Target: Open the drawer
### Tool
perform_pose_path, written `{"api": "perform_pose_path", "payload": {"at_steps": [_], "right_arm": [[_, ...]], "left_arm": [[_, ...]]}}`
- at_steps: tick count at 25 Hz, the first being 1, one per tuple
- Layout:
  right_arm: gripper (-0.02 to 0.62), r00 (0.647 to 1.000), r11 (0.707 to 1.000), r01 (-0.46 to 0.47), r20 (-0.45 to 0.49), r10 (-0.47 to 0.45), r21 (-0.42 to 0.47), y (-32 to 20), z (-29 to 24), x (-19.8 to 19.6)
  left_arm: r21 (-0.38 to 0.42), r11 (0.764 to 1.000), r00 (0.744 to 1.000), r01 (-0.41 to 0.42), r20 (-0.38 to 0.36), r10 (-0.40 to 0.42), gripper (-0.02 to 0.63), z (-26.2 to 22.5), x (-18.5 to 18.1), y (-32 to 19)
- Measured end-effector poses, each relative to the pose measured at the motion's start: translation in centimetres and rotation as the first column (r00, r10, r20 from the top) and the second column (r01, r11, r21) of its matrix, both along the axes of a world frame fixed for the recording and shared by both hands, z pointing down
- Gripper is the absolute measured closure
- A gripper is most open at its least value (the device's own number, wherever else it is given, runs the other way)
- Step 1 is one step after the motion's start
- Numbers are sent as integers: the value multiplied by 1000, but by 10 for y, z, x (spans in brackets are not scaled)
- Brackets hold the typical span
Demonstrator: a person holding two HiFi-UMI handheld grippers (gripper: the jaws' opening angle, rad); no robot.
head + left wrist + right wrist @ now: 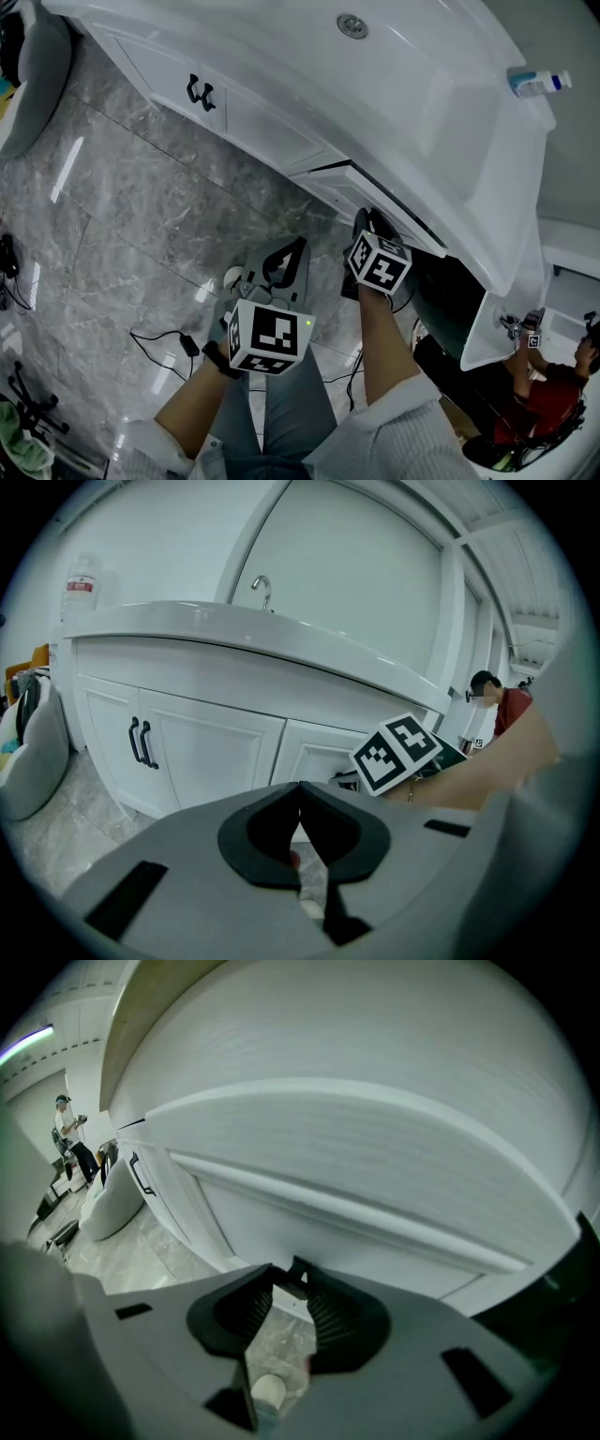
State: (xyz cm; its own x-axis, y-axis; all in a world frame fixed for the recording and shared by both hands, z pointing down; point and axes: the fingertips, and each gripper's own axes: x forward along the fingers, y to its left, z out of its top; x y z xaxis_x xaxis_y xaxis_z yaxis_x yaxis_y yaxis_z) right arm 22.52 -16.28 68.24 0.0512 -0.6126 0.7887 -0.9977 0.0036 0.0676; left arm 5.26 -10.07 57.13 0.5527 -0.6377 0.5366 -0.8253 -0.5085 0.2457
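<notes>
A white drawer front sits under the rim of the white vanity and stands out a little from the cabinet face. My right gripper is at this drawer. In the right gripper view its jaws are closed round the small dark drawer handle, with the white drawer panel just behind. My left gripper hangs lower left over the floor, apart from the cabinet. Its tips meet with nothing between them.
Two white cabinet doors with black handles lie to the left of the drawer. A dark open compartment gapes to the right. A bottle stands on the counter. Cables trail on the grey marble floor. A person sits at far right.
</notes>
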Motion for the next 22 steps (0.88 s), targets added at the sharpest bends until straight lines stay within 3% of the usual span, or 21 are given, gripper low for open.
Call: {"api": "perform_pose_path", "payload": {"at_steps": [15, 22], "right_arm": [[483, 981, 982, 185, -45, -187, -41, 35, 0, -21], [523, 925, 936, 342, -147, -350, -79, 45, -3, -25]], "left_arm": [[10, 997, 997, -73, 15, 72, 589, -8, 27, 3], [30, 992, 992, -121, 22, 121, 589, -16, 50, -1]]}}
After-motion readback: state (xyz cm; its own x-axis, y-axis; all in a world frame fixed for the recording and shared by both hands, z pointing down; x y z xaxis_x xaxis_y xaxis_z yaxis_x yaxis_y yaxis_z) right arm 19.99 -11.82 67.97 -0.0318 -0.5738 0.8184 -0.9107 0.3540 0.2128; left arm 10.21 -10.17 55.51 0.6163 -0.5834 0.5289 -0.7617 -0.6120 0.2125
